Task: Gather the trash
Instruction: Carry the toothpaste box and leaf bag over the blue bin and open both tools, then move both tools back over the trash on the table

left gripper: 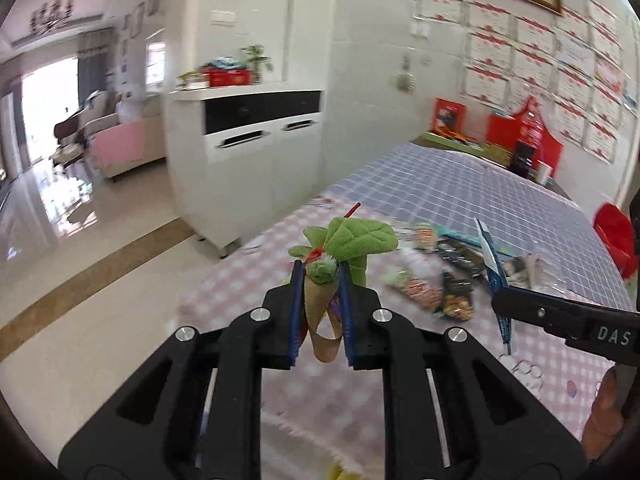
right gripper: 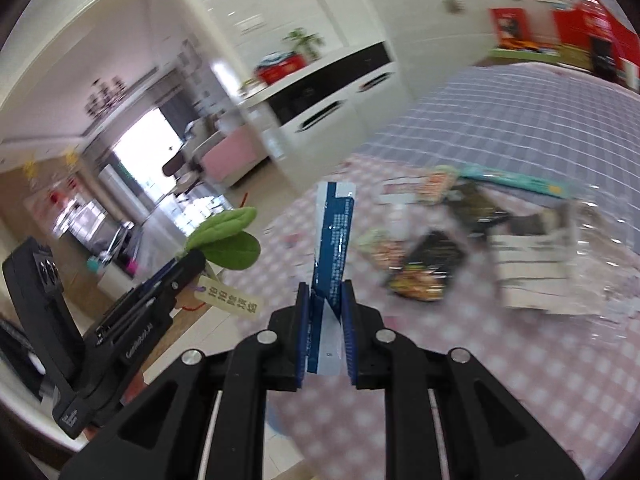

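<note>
We see wrappers [left gripper: 448,280] cluttering the surface [left gripper: 320,380] ahead; its near part lies bare, a cabinet [left gripper: 248,148] standing left.

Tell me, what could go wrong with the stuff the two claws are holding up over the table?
The left claw pinches a plush green leaf ornament only by its brown ribbon, so it might slip out. Its paper tag dangles loose and could snag. The right claw grips a thin blue and white wrapper that stands up tall; it may bend or slide free. More wrappers lie on the checked tablecloth, so a dropped piece could get lost among them.
</note>
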Tool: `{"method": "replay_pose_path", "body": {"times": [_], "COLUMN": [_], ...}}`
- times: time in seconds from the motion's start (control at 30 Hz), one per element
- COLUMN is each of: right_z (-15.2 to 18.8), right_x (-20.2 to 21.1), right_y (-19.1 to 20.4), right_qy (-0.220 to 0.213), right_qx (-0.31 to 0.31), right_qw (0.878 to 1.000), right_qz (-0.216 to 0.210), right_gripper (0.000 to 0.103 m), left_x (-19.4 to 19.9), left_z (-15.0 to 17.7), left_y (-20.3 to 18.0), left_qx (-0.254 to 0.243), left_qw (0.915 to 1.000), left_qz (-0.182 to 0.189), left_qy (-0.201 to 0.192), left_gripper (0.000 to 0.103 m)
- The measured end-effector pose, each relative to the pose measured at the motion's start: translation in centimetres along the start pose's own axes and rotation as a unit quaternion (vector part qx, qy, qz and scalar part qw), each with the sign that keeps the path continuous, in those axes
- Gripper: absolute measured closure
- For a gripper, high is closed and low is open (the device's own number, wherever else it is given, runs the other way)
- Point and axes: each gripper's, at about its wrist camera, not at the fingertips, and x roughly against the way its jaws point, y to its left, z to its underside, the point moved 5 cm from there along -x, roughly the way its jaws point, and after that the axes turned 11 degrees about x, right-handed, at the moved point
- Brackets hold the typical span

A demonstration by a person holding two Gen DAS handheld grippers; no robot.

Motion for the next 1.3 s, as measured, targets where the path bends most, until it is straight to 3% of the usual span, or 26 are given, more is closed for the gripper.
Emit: {"method": "replay_pose_path", "body": {"times": [0.33,0.67,0.7,0.73,0.77,0.87,1.1,1.3], "right_z": [1.0,5.1,5.5,5.8,6.0,6.4,6.7,8.6], "right_x": [-5.4,-9.6,-9.8,-10.1,-10.2,-10.7,-12.3,-16.1], "right_y": [11.3,20.0,20.5,20.9,21.1,21.5,21.9,24.4], "right_qy": [0.053,0.128,0.133,0.138,0.141,0.149,0.158,0.209], "right_qx": [0.086,0.16,0.164,0.168,0.169,0.174,0.193,0.231], "right_qw": [0.99,0.967,0.966,0.965,0.964,0.962,0.959,0.94], "right_qz": [-0.094,-0.148,-0.149,-0.15,-0.15,-0.147,-0.135,-0.139], "right_gripper": [0.086,0.086,0.086,0.086,0.086,0.086,0.086,0.084], "left_x": [5.8,6.7,6.7,6.4,6.1,5.2,5.6,6.6], "left_z": [1.3,6.3,6.9,7.2,7.4,8.4,9.5,10.9], "left_y": [10.8,19.8,20.3,20.8,21.4,23.0,25.2,26.8], "left_qx": [0.054,0.112,0.116,0.122,0.132,0.144,0.173,0.191], "left_qw": [0.9923,0.977,0.9758,0.974,0.9724,0.9646,0.9545,0.9419], "left_qz": [-0.109,-0.177,-0.18,-0.184,-0.187,-0.213,-0.234,-0.267], "left_qy": [-0.022,0.039,0.045,0.05,0.048,0.059,0.063,0.07], "left_gripper": [0.086,0.085,0.074,0.038,0.025,0.024,0.024,0.024]}}
